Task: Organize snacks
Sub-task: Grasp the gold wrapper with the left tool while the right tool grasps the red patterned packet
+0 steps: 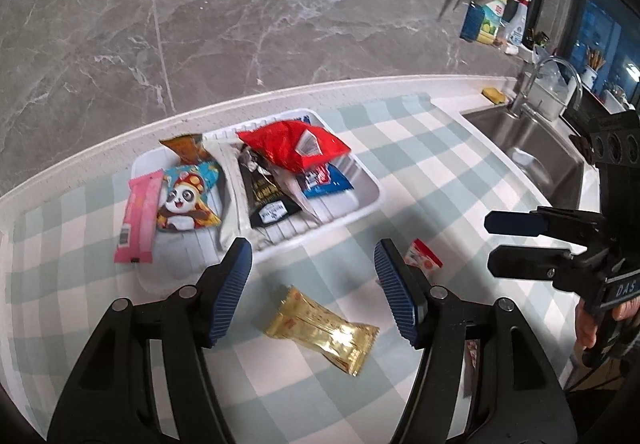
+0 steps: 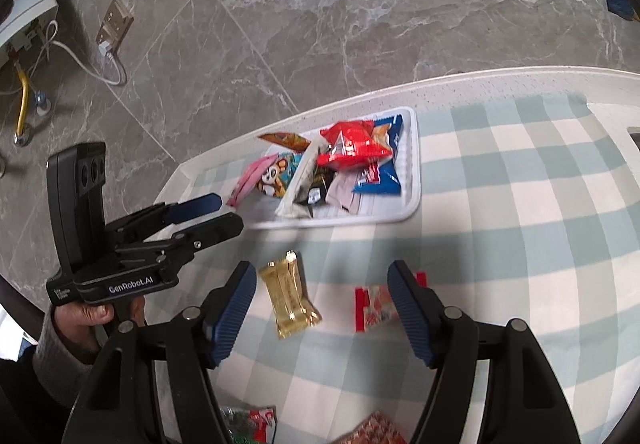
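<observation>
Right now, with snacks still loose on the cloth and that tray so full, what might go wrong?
1. The red bag sits on top of the pile in the white tray; adding more could tip it out.
2. The gold packet lies flat and glossy between the open left tool; it may slip.
3. The open right tool is close by; the two could collide.

I see a grey marble-veined wall (image 1: 240, 4) rising at the far side, behind a white counter under a pale green checked cloth (image 1: 460, 172). Far right sit a steel sink (image 1: 532, 148) with its tap (image 1: 532, 84) and dark blue-lit windows (image 1: 600, 28).
</observation>
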{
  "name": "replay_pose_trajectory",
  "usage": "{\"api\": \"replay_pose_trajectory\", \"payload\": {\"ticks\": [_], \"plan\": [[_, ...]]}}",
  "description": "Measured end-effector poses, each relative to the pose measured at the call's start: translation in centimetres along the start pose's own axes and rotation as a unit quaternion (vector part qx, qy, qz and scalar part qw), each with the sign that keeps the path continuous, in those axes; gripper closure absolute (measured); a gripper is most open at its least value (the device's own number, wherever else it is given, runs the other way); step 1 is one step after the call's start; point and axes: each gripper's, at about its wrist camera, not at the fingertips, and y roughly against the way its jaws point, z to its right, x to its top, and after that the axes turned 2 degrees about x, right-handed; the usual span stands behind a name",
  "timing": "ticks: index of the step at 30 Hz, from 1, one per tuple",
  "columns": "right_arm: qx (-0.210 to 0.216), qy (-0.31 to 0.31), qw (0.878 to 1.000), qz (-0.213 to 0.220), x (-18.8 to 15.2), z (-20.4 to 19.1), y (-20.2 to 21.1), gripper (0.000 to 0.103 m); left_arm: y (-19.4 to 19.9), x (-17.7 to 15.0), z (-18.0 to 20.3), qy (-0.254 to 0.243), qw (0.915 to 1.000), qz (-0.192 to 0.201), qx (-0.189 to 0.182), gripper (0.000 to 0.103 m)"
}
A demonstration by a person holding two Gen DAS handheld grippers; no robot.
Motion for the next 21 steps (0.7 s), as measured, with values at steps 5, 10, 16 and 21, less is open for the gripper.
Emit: {"api": "replay_pose_trajectory", "payload": {"ticks": [5, 10, 16, 21], "plan": [[-0.013, 0.007, 1.000, -0.009, -1.6, 0.0, 0.3, 0.032, -0.6, -1.1, 0.8, -0.004, 0.9999, -0.014, -0.005, 0.041], [-0.025, 0.008, 0.999, -0.021, -3.3, 0.0, 0.5, 0.032, -1.8, -2.2, 1.3, -0.004, 0.9993, -0.035, -0.008, 0.041], [-0.042, 0.001, 0.998, -0.037, -5.4, 0.6, 0.5, 0.032, -3.6, -3.6, 1.3, 0.006, 0.9979, -0.064, -0.010, 0.041], [-0.058, -0.010, 0.997, -0.055, -7.4, 1.3, 0.5, 0.032, -5.2, -4.5, 0.8, 0.027, 0.9957, -0.087, -0.016, 0.041]]}}
